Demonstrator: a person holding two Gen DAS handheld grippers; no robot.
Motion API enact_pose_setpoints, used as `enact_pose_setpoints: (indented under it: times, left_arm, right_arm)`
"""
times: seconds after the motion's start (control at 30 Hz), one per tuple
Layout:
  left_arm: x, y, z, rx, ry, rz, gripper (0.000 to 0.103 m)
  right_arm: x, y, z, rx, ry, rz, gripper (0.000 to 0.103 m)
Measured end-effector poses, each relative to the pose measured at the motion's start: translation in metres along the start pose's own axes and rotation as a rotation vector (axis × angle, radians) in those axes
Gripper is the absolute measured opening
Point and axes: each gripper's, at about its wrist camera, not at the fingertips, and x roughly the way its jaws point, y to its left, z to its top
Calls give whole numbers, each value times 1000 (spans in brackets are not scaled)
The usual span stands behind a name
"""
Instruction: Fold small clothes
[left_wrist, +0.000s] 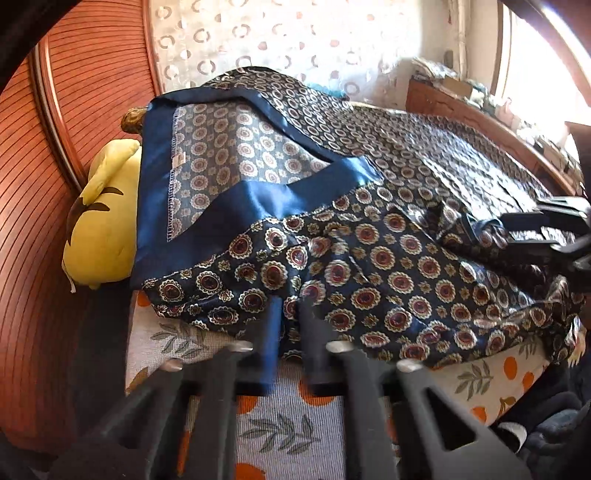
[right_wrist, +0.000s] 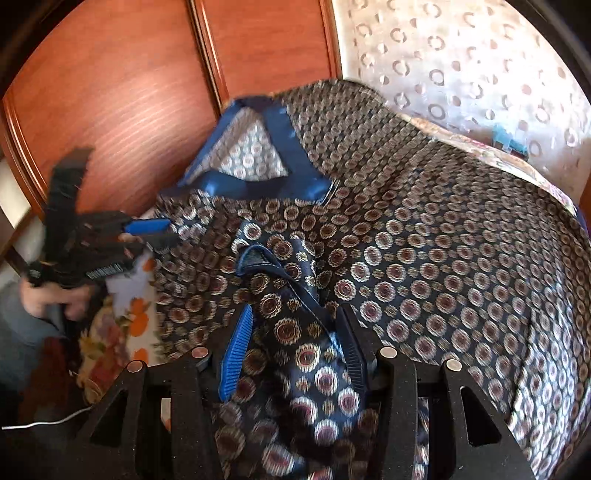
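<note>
A dark blue silky garment (left_wrist: 369, 266) with round medallion print and plain blue bands lies spread over the bed; it also fills the right wrist view (right_wrist: 424, 229). My left gripper (left_wrist: 286, 306) is shut on the garment's near hem, its fingers close together in the cloth. It also shows at the left of the right wrist view (right_wrist: 155, 232). My right gripper (right_wrist: 291, 325) holds a bunched fold of the garment between its blue pad (right_wrist: 236, 350) and dark pad. It appears at the right edge of the left wrist view (left_wrist: 491, 229).
A sheet with orange fruit and leaf print (left_wrist: 280, 428) covers the bed. A yellow plush toy (left_wrist: 99, 221) lies against the wooden wardrobe (left_wrist: 37, 258) at the left. A patterned curtain (left_wrist: 277, 40) hangs behind, and a cluttered wooden shelf (left_wrist: 480, 107) stands at the right.
</note>
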Motion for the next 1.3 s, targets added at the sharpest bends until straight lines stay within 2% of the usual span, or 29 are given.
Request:
enact_pose_setpoints:
  times: [0.1, 0.17, 0.23, 0.3, 0.4, 0.47, 0.57, 0.67, 0.73, 0.77, 0.83, 0.87, 0.9, 0.93, 1.1, 1.23, 1.3]
  left_arm:
    - [-1, -2, 0, 35, 6, 13, 4]
    - [-5, 1, -1, 39, 10, 14, 3]
    - [-14, 11, -4, 33, 0, 29, 3]
    - [-24, 21, -7, 21, -8, 45, 2]
    - [-43, 43, -17, -8, -15, 55, 2]
    - [-51, 50, -24, -28, -21, 52, 2]
    - [-59, 52, -31, -67, -38, 21, 2]
    - [-66, 54, -32, -100, -61, 6, 2]
    - [-68, 53, -28, -115, -69, 1, 3]
    - [-68, 50, -26, -118, -69, 3, 6]
    - [-70, 44, -20, -116, -86, 2, 30]
    - [-71, 41, -17, -115, -101, -2, 54]
    - [-72, 36, -14, -110, -117, -14, 72]
    - [-72, 33, -11, -108, -123, -23, 80]
    - [-62, 9, 2, -89, -139, -57, 82]
    - [-50, -6, 9, -87, -127, -88, 82]
    - [-41, -14, 12, -82, -113, -95, 82]
  right_arm:
    - [13, -4, 7, -10, 41, -6, 49]
    - [14, -7, 10, -11, 37, 13, 37]
    - [13, -5, 19, -14, 10, 33, 15]
    - [7, 0, 33, -21, -34, 64, 7]
    - [-6, 9, 45, -13, -122, 106, 6]
    - [-10, 12, 51, -9, -158, 59, 6]
    - [3, 14, 51, -12, -121, -90, 6]
    - [19, 4, 42, 5, -76, -98, 7]
    - [24, -3, 38, 26, -65, -121, 19]
    - [25, -9, 36, 41, -68, -127, 22]
    - [24, -16, 36, 56, -89, -137, 30]
    - [20, -20, 33, 60, -99, -148, 32]
    - [15, -20, 30, 64, -102, -157, 37]
    - [9, -17, 23, 69, -105, -158, 41]
    - [-1, -16, -10, 111, -57, -140, 44]
    - [6, -17, -10, 140, 6, -121, 44]
    - [15, -18, -14, 138, 21, -146, 44]
